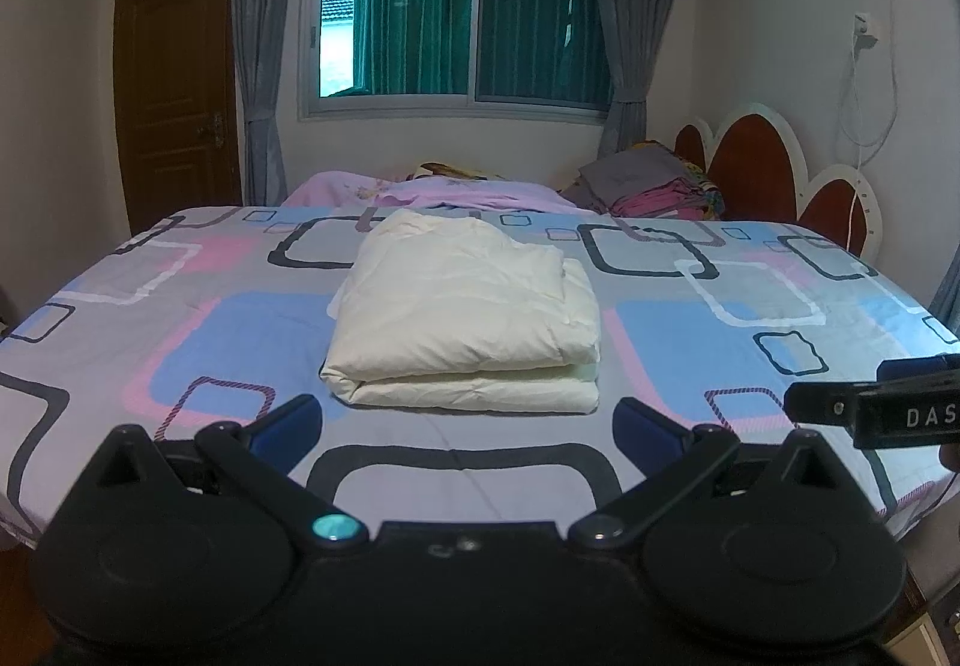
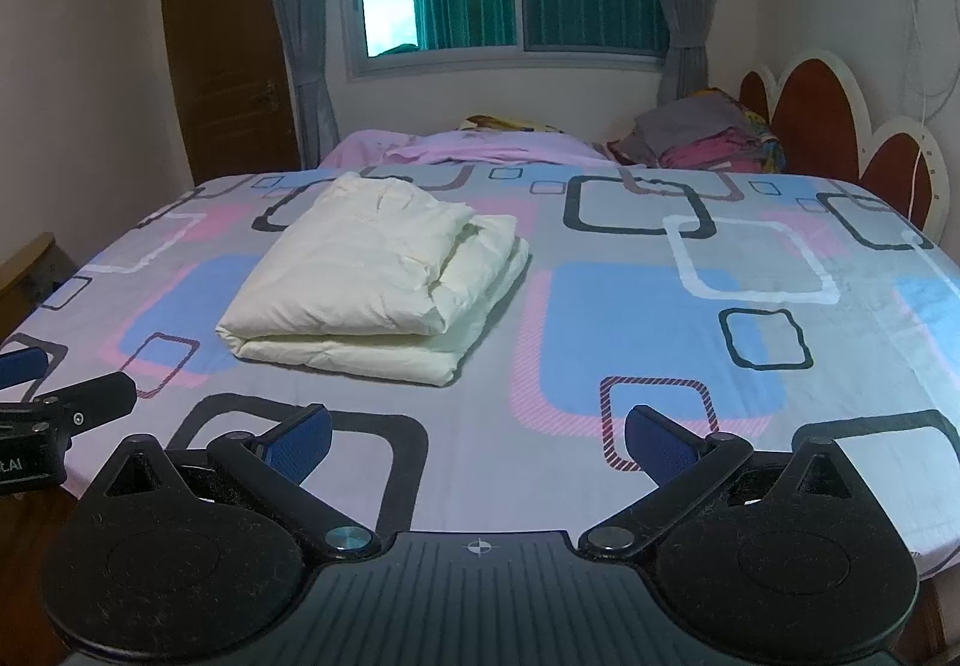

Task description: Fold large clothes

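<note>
A cream garment [image 1: 462,318] lies folded mid-bed, soft, puffy and likely light; best pinched at its near folded edge. Left gripper [image 1: 468,429] and right gripper [image 2: 477,441] hover released, empty.

We find open bedsheet [image 2: 600,486] between both tools and the folded cream garment [image 2: 372,282], which is the only obstacle on the near bed. From the right tool [image 2: 477,441], spread wide and holding nothing, the lane toward 1 o'clock is unobstructed. The left tool [image 1: 468,429], equally spread, faces the garment at 12 o'clock. A clothes pile [image 2: 708,138] blocks the far corner at 1 o'clock.
</note>
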Tool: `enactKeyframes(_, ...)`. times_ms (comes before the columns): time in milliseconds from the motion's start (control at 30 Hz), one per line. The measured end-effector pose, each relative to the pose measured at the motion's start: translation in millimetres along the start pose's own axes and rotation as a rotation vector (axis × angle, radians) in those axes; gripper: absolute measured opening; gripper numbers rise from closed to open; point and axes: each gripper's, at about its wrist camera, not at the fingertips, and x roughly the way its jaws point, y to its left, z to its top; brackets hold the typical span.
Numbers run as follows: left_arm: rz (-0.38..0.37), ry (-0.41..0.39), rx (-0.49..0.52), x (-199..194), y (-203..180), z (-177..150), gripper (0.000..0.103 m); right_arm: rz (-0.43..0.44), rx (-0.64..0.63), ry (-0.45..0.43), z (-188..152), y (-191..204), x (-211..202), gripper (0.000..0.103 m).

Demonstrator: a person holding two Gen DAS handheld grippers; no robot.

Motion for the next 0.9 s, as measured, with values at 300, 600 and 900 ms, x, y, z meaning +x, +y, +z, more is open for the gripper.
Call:
enactKeyframes(300,0.004,0.005,-0.001,3.6,4.4,2.6,0.103,0.012,-0.005,0.003,2.1,0.3,4.7,0.103)
enactKeyframes(600,-0.011,0.012,0.013,6.2,5.5,0.5,0.103,0.008,-0.002,0.003,2.0,-0.7,5.1,0.103)
enactKeyframes(900,-0.014,0.009,0.013,5.7,6.7,1.0,0.103,0.008,-0.001,0.002,1.8,-0.8,5.3,0.103)
